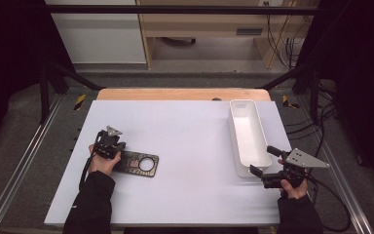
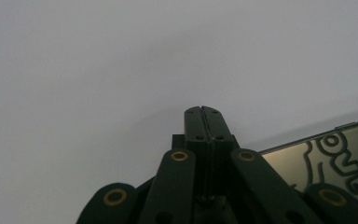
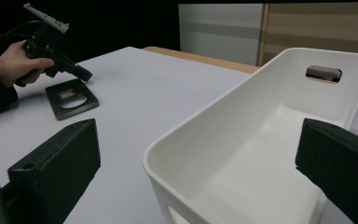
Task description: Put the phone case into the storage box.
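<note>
Left gripper view: plate's (image 2: 335, 163) engraved, perhaps lettered, face

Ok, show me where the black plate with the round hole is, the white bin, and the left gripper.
black plate (image 1: 139, 164), high view, on its flat face beside the hole.
white bin (image 3: 242, 154), right gripper view, on its inner side wall.
left gripper (image 2: 204, 111), left gripper view, at the closed tips.

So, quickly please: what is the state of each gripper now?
Left gripper: closed, nothing held, beside the black plate.
Right gripper: open, empty, at the white bin.
</note>
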The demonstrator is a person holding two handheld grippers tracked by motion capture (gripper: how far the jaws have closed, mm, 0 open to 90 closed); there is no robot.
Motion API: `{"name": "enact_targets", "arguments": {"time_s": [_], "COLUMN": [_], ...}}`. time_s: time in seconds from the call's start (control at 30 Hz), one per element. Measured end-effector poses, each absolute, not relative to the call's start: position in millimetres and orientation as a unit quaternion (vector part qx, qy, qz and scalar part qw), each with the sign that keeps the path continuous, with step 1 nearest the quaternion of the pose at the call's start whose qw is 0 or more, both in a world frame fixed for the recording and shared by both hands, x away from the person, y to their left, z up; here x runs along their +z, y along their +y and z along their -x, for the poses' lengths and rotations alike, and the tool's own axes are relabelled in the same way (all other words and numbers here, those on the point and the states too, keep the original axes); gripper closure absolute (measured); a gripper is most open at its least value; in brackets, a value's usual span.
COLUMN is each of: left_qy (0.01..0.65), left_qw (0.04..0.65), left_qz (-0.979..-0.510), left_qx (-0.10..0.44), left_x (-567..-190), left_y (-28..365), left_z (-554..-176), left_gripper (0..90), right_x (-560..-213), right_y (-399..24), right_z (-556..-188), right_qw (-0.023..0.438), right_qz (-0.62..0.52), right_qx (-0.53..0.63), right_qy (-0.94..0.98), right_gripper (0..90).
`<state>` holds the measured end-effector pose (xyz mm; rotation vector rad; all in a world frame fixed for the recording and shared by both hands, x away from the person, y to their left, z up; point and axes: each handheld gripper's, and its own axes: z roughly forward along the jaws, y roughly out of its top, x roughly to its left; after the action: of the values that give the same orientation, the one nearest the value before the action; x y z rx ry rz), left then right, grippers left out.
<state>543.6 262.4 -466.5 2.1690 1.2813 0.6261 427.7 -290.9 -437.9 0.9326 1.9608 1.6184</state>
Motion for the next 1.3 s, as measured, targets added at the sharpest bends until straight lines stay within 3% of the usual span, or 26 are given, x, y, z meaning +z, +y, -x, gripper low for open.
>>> {"name": "enact_targets", "arguments": {"time_s": [0.47,1.3], "left_qy": [0.473,0.444], "left_qw": [0.260,0.277], "left_qz": [-0.815,-0.832], "left_qx": [0.209,0.186], "left_x": [-464,-466], "left_y": [266,273], "left_z": [-540,-488], "left_gripper": [89.2,89.3], "right_x": [-438,-437], "right_y": [-291,-292], "right_z": [-428,-427], "right_qw": [0.215,0.215], "right_qz": [-0.336,-0.336], "right_qx": [0.584,0.585], "right_qy": [0.707,0.706], "right_gripper": [0.3,0.3]}}
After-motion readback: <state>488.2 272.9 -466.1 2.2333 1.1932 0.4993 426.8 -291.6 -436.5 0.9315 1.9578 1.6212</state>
